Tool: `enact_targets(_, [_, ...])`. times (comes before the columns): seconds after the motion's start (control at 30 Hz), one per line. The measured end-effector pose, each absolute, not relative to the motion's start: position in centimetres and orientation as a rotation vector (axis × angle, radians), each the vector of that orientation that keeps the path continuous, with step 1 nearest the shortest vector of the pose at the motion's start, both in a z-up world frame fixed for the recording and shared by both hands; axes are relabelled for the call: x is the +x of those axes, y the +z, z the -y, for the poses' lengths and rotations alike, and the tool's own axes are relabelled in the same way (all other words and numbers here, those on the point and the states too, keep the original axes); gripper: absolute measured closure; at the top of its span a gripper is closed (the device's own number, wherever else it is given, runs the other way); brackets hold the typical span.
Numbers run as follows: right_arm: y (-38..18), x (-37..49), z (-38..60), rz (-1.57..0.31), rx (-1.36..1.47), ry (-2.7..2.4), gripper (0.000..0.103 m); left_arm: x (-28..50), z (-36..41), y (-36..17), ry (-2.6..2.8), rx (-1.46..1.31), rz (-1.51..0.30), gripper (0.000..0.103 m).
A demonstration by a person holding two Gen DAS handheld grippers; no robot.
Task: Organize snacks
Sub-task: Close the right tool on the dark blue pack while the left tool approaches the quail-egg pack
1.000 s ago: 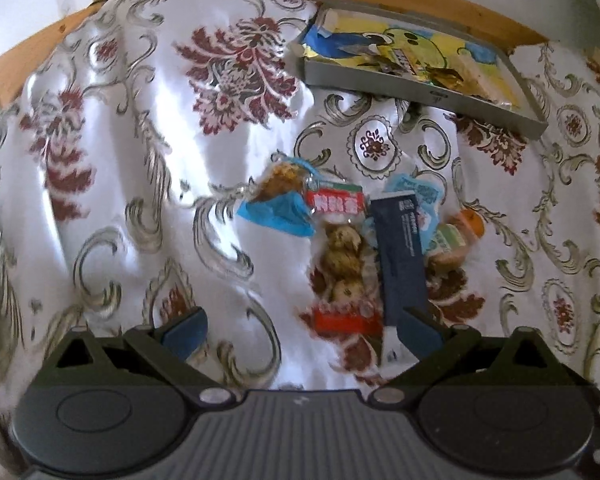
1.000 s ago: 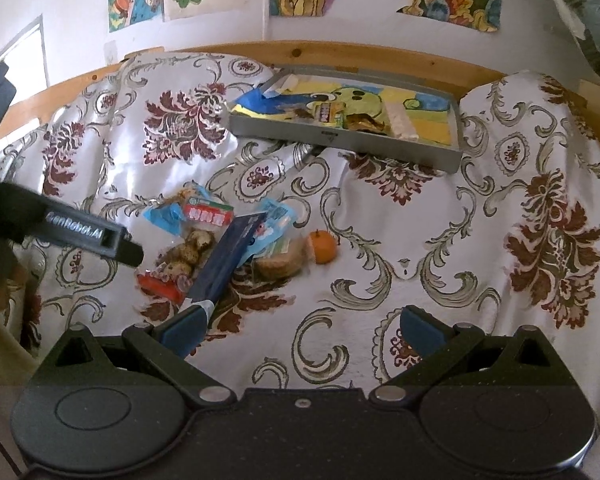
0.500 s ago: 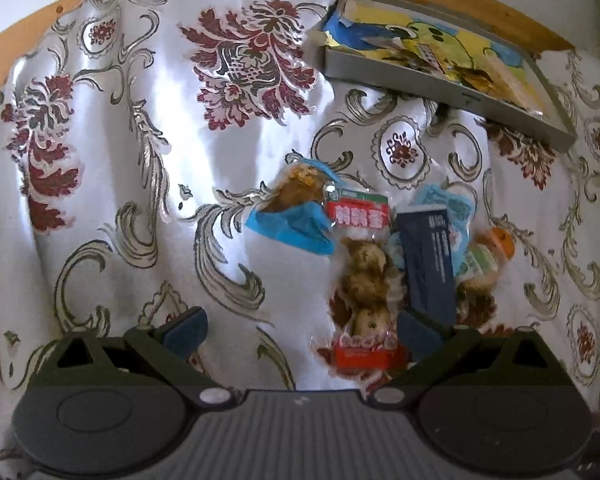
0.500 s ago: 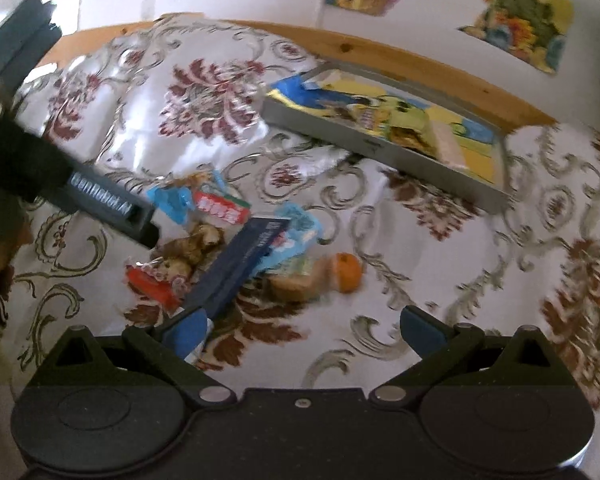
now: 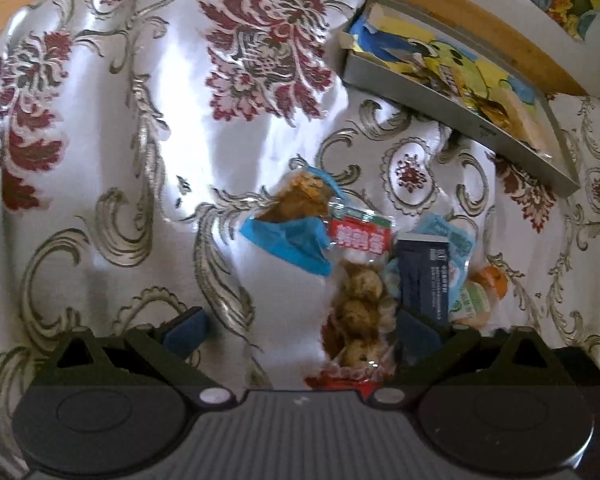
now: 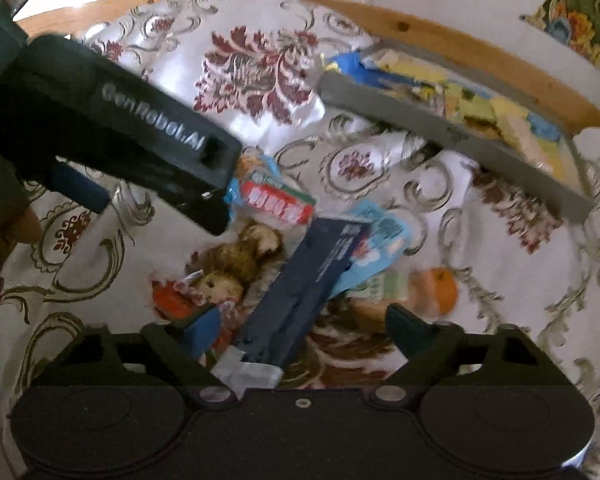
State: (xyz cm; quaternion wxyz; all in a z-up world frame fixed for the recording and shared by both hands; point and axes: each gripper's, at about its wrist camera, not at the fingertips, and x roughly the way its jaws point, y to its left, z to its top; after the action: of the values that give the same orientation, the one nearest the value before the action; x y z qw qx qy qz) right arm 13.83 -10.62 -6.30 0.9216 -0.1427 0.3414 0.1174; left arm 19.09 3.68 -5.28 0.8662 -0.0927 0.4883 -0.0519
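A pile of snacks lies on the flowered cloth. In it are a clear pack of brown lumps with a red label [image 5: 356, 300], a blue-wrapped pastry [image 5: 296, 236], a dark navy box [image 5: 424, 280], a light blue packet [image 5: 456, 240] and an orange [image 5: 492, 280]. My left gripper [image 5: 300, 328] is open just before the pile, its right finger at the navy box's near end. My right gripper [image 6: 304, 330] is open low over the navy box [image 6: 308, 280], which runs between its fingers. The left gripper [image 6: 140, 140] crosses the right wrist view above the clear pack [image 6: 232, 264].
A grey tray [image 5: 460, 112] holding several flat packets stands at the back right against a wooden edge [image 5: 480, 20]; it shows too in the right wrist view as the tray [image 6: 440, 132]. The orange [image 6: 440, 288] sits right of the pile. A hand shows at the left edge [image 6: 24, 224].
Both grippers have come closer to the pile. The right one dropped and swung left until the navy box lay between its fingers. The snacks have not moved.
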Motion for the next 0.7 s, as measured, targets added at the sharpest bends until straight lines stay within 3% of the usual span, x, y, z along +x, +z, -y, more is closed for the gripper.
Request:
enact_targets(0.2, [-7.2,14.0,10.7,-0.735,-0.286,0.234,0.033,19.1,-3.0,-5.5,-0.163,-0.194,-1.011,0.002])
enact_targets(0.37, [-6.8,13.7,10.9,-0.738,-0.277,0.228,0.062,18.8,-2.7,-5.3,-0.192,-0.196,-0.996,0.005])
enact_targets(0.7, [-5.8,13.2,12.0,-0.725,-0.347,0.157,0.066,18.5,-1.6,-4.7,-0.321,-0.2,-0.962,0.009])
